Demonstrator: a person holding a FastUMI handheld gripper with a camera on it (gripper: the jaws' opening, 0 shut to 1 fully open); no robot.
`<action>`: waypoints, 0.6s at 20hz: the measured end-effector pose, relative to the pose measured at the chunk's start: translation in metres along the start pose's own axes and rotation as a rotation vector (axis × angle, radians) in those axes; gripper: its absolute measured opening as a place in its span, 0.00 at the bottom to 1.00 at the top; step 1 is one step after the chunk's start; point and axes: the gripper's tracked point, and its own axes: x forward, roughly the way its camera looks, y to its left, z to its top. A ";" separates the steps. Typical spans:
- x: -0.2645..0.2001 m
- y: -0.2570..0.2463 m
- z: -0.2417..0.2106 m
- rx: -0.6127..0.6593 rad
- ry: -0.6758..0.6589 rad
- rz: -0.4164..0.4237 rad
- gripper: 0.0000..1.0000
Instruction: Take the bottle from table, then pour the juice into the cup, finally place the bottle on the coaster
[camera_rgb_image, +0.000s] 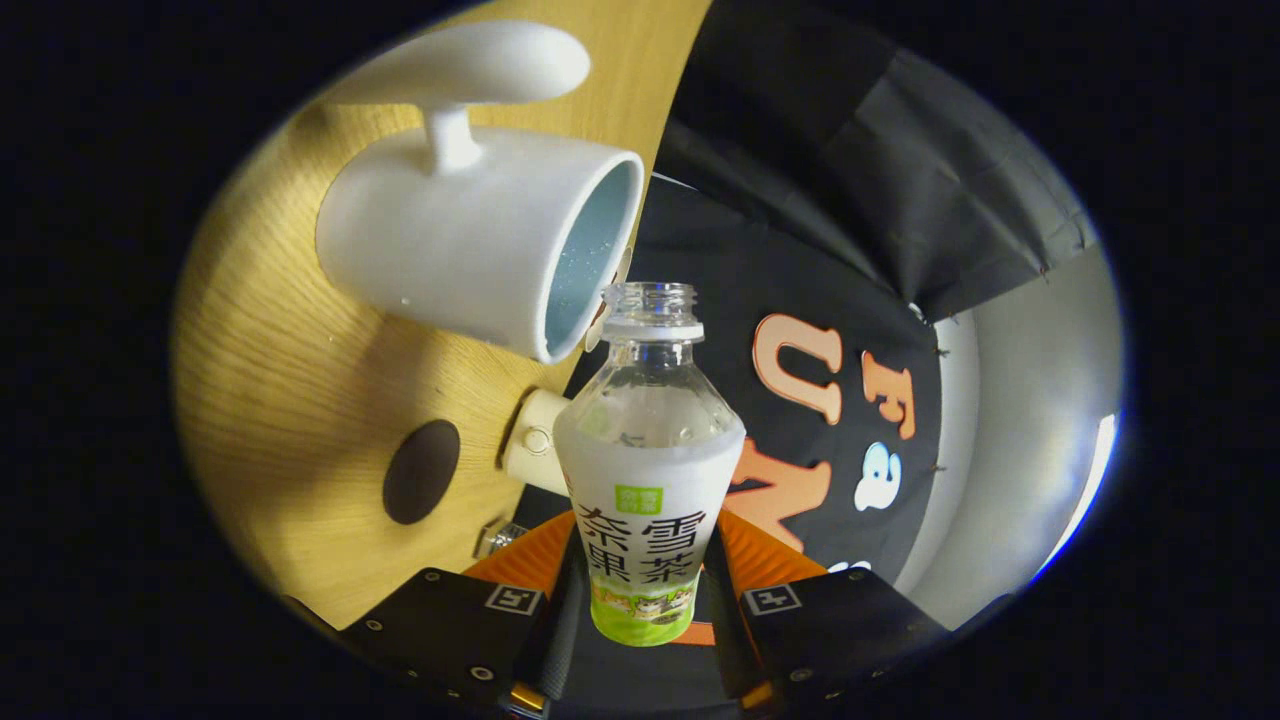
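My gripper (645, 600) is shut on a clear plastic bottle (648, 450) with a white and green label; both fingers press on its lower body. The bottle has no cap. The whole view is rolled sideways, so the bottle is tipped and its open mouth (652, 297) sits right by the rim of the white cup (470, 240). The cup has a pale blue inside and a large white handle (470, 75). It stands on the wooden table (270, 370). A dark round coaster (421, 471) lies on the table, beside the fingers and nearer to me than the cup.
A small white cylindrical object (532, 441) sits at the table's edge between the coaster and the bottle. A small shiny piece (497, 537) lies near it. The booth's black cloth wall (850, 200) hangs beyond the table edge.
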 end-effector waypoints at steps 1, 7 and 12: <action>-0.002 -0.001 0.002 0.066 0.014 -0.008 0.58; 0.003 0.025 0.004 0.487 0.088 0.105 0.59; 0.010 0.038 -0.008 0.896 0.190 0.175 0.59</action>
